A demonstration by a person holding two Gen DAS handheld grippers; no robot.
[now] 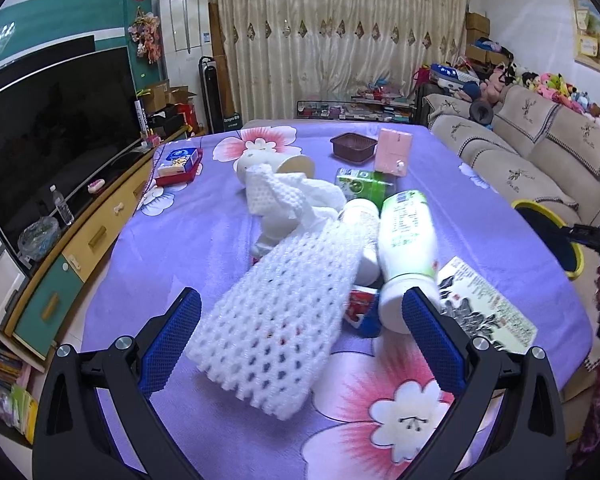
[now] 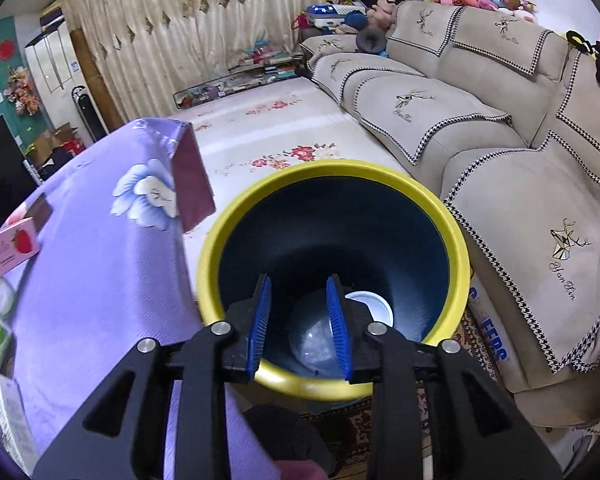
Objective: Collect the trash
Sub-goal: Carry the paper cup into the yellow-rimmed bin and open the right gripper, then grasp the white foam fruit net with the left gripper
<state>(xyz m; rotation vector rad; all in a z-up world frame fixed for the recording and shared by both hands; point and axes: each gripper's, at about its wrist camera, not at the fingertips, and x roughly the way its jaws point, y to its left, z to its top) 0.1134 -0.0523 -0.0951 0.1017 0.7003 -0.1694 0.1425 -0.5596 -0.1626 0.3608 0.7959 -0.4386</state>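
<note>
The white foam net sleeve (image 1: 288,320) lies on the purple-clothed surface (image 1: 180,248) between my left hand-held gripper (image 1: 300,308)'s wide-apart jaws — light, squashy, best pinched across its middle. My right hand-held gripper (image 2: 300,320) tilts down over the yellow-rimmed bin (image 2: 456,240), jaws parted, empty.

A table under a purple flowered cloth (image 1: 204,240) is filling the middle of the left wrist view, with a white foam net sleeve (image 1: 284,320), two white bottles (image 1: 410,252) and a printed carton (image 1: 488,312) lying low and right of centre. A brown tray (image 1: 353,145), a pink box (image 1: 393,151) and a green carton (image 1: 364,185) are sitting further up, and a red tray holding a blue-and-white pack (image 1: 178,168) is resting at the upper left. A tipped paper cup (image 1: 276,166) is lying just above the net.
</note>
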